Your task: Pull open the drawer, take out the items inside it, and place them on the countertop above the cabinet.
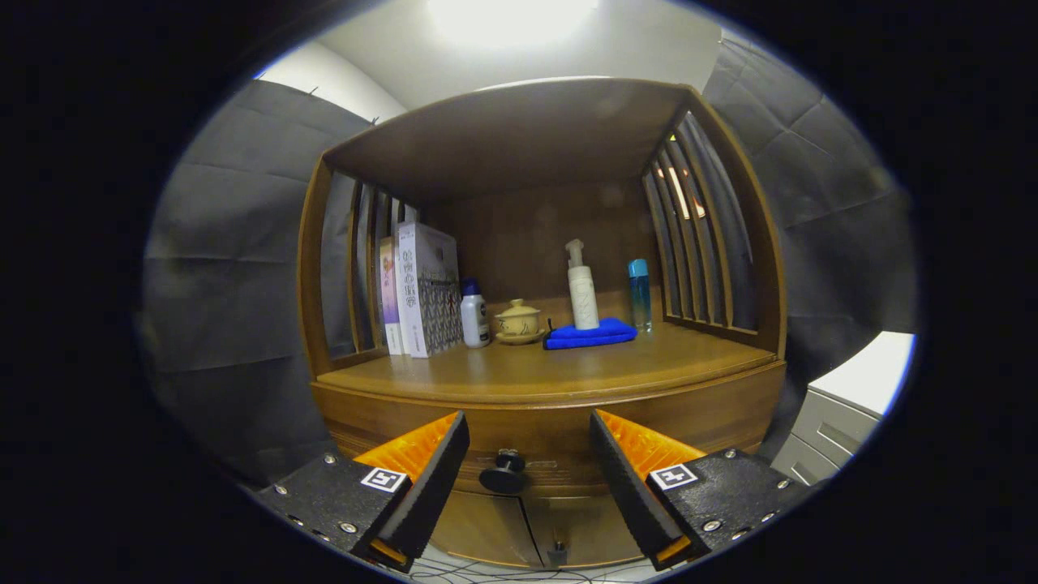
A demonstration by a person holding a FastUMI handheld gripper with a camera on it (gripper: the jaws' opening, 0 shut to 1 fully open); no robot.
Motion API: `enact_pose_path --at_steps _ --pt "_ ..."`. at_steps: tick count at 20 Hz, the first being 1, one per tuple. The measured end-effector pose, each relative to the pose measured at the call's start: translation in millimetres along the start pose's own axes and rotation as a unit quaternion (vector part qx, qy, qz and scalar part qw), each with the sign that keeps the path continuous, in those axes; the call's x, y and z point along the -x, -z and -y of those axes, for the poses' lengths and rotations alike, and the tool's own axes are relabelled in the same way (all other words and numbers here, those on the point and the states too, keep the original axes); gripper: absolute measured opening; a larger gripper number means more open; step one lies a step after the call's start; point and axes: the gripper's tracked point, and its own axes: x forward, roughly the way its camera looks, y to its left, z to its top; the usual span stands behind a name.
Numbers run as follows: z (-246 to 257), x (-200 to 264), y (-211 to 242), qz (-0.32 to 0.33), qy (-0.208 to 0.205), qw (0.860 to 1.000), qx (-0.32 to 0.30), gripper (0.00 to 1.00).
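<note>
Spread wide and gripping nothing, gripper point(529, 466) fingers flank the small round drawer knob point(503, 473) below the countertop's point(535, 375) front edge; closing off-centre could slip off it.

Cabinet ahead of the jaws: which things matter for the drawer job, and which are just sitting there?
For the job:
gripper, jaws open
drawer knob, between the jaws
drawer front, closed
countertop

Just sitting there:
books
white bottle
lidded cup
pump bottle
blue cloth
blue bottle
</note>
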Motion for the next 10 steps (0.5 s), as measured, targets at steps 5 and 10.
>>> enact_pose_path --at_steps 5,10 --pt "-6.0 -25.0 31.1 -0.03 -0.005 0.999 0.016 0.93" --pt "-11.0 -37.3 52.4 -0.056 -0.006 0.998 0.013 0.81"
